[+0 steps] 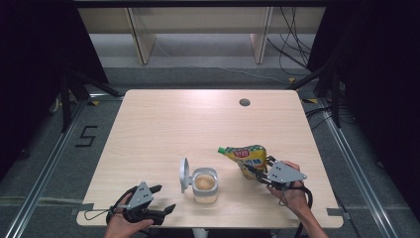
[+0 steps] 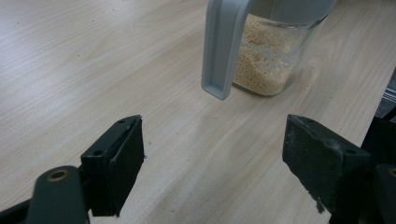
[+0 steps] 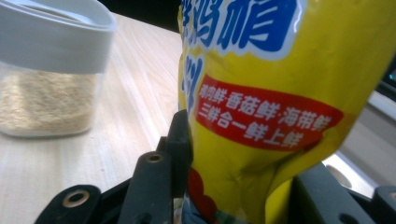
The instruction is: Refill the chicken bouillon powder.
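I am holding the right gripper on the yellow pouch, its jaws pinching the lower part of the bag from both sides; in the right gripper view the foil is creasing between the two black jaws, and the red label band is sitting just above them. The pouch is standing tilted, its green cap pointing away from the gripper toward the jar side. The jar of pale granules is standing near this gripper, off to the side beyond the pouch, not touching it. Its grey lid is hanging open on the side facing the left gripper.

I am resting the left gripper low at the table edge, jaws spread wide with bare wood between them. The lid's lip is sitting just ahead of these jaws, apart from both, with the jar right behind it.
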Motion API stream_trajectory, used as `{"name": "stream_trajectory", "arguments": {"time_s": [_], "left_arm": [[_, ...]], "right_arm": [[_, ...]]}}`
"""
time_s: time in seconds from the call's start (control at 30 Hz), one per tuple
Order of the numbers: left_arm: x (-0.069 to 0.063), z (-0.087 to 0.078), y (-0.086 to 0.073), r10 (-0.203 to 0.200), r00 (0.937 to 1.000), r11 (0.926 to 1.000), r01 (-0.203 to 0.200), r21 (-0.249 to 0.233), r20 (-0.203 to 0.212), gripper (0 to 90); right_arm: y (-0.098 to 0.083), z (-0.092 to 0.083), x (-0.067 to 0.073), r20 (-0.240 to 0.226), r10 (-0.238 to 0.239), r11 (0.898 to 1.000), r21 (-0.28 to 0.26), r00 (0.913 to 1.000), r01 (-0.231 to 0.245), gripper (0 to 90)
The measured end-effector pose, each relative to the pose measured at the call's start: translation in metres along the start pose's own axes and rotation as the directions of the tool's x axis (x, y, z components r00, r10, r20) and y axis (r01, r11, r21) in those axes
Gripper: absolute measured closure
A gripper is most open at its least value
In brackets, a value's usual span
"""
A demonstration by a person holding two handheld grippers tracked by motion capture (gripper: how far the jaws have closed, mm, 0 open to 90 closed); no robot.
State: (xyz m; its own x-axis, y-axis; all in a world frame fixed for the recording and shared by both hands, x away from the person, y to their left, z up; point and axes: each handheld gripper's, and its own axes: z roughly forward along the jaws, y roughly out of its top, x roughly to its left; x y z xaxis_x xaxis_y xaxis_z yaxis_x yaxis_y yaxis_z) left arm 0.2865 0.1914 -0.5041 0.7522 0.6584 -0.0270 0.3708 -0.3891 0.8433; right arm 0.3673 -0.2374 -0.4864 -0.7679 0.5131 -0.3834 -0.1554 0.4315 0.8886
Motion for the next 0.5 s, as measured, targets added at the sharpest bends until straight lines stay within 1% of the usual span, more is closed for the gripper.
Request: {"name": "stream_trajectory", "arguments": {"time_s": [0.03, 0.07, 0.1, 0.13, 0.17, 0.2, 0.23, 0.27, 0.3, 0.33, 0.37, 0.4, 0.47, 0.5], "left_arm": [[0.002, 0.0, 0.0, 0.017, 0.9999, 0.9999, -0.017, -0.001, -0.001, 20.3], [0.0, 0.0, -0.001, -0.018, 0.9998, 0.9998, 0.018, -0.001, -0.003, 20.3], [0.001, -0.001, 0.0, -0.016, 0.9999, 0.9999, 0.016, 0.003, 0.002, 20.3], [0.0, 0.0, 0.0, -0.015, 0.9999, 0.9999, 0.015, -0.001, -0.003, 20.3], [0.0, -0.001, 0.0, -0.002, 1.0, 1.0, 0.002, -0.001, -0.001, 20.3], [0.002, -0.001, 0.001, 0.034, 0.9994, 0.9993, -0.034, 0.013, -0.01, 20.3], [0.0, -0.001, 0.001, 0.015, 0.9999, 0.9999, -0.015, -0.004, -0.001, 20.3], [0.0, -0.001, 0.001, 0.009, 0.9999, 1.0, -0.009, -0.002, -0.004, 20.3], [-0.001, -0.002, 0.0, -0.011, 0.9999, 0.9999, 0.011, -0.003, -0.01, 20.3], [0.0, -0.002, 0.0, -0.01, 0.9999, 1.0, 0.01, -0.001, -0.009, 20.3], [0.001, -0.002, 0.0, 0.007, 0.9997, 0.9999, -0.006, 0.009, -0.025, 20.3], [0.002, -0.002, 0.0, 0.007, 0.9998, 0.9999, -0.006, 0.014, -0.018, 20.3], [0.002, -0.002, 0.0, 0.007, 0.9999, 0.9999, -0.007, 0.015, -0.015, 20.3], [0.001, -0.002, 0.0, 0.013, 0.9999, 0.9998, -0.013, 0.015, -0.01, 20.3]], "right_arm": [[-0.001, 0.0, -0.001, -0.001, 0.01, 1.0, -0.01, 1.0, -0.01, 67.3], [-0.002, 0.0, -0.003, 0.008, 0.017, 1.0, -0.018, 0.9998, -0.017, 67.3], [-0.003, -0.001, -0.004, -0.003, 0.033, 0.999, -0.015, 0.9995, -0.033, 67.3], [-0.005, -0.001, -0.005, 0.011, 0.039, 0.999, -0.028, 0.9992, -0.038, 67.3], [-0.007, -0.002, -0.007, 0.004, 0.062, 0.998, -0.023, 0.9981, -0.062, 67.3], [-0.008, -0.003, -0.008, 0.016, 0.057, 0.998, -0.032, 0.9983, -0.056, 67.4], [-0.009, -0.004, -0.009, 0.018, 0.07, 0.997, -0.026, 0.9974, -0.07, 67.5], [-0.01, -0.004, -0.011, 0.026, 0.076, 0.997, -0.037, 0.9968, -0.075, 67.5], [-0.011, -0.005, -0.01, 0.019, 0.101, 0.995, -0.025, 0.9947, -0.1, 67.5], [-0.012, -0.005, -0.015, 0.026, 0.074, 0.997, -0.036, 0.9969, -0.073, 67.5], [-0.013, -0.005, -0.017, 0.041, 0.057, 0.997, -0.046, 0.9976, -0.055, 67.5], [-0.014, -0.006, -0.015, 0.047, 0.1, 0.995, -0.036, 0.9939, -0.098, 67.6], [-0.016, -0.007, -0.017, 0.059, 0.132, 0.991, -0.034, 0.9895, -0.13, 67.5], [-0.017, -0.007, -0.018, 0.062, 0.124, 0.992, -0.04, 0.9904, -0.121, 67.6]]}}
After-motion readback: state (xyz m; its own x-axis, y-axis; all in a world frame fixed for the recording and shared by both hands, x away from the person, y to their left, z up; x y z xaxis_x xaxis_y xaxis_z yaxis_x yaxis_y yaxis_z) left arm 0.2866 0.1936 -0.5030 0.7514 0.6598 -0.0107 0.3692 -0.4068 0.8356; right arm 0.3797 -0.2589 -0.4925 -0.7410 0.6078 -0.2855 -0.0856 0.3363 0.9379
